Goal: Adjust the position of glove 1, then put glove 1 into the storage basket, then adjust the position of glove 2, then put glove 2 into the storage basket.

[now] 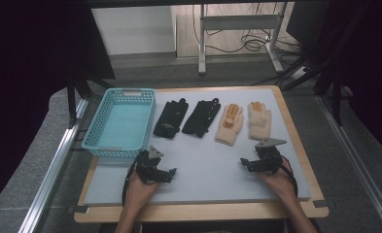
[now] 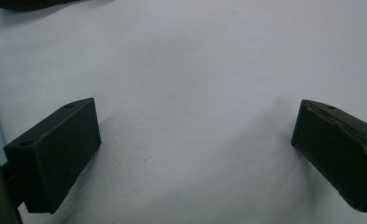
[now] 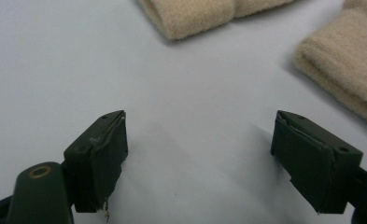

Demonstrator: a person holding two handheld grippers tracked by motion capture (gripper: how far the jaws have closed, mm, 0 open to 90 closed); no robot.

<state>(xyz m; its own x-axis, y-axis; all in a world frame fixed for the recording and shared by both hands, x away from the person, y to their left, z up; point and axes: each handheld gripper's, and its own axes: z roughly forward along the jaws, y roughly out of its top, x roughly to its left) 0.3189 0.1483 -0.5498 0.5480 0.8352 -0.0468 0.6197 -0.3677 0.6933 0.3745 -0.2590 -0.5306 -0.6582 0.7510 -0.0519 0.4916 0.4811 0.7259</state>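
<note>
I have both grippers resting low on the grey surface (image 1: pixel 203 165), jaws spread wide and nothing between them. My left gripper (image 1: pixel 171 173) sits just in front of the blue basket (image 1: pixel 95 127). My right gripper (image 1: pixel 244 164) sits near the two beige gloves (image 1: pixel 230 124), whose cuffs (image 3: pixel 190 16) lie just ahead of its jaws. Two black gloves (image 1: pixel 171 118) lie between basket and beige pair.

Two cream knit gloves (image 1: pixel 230 124) (image 1: pixel 259 120), flat, side by side
</note>
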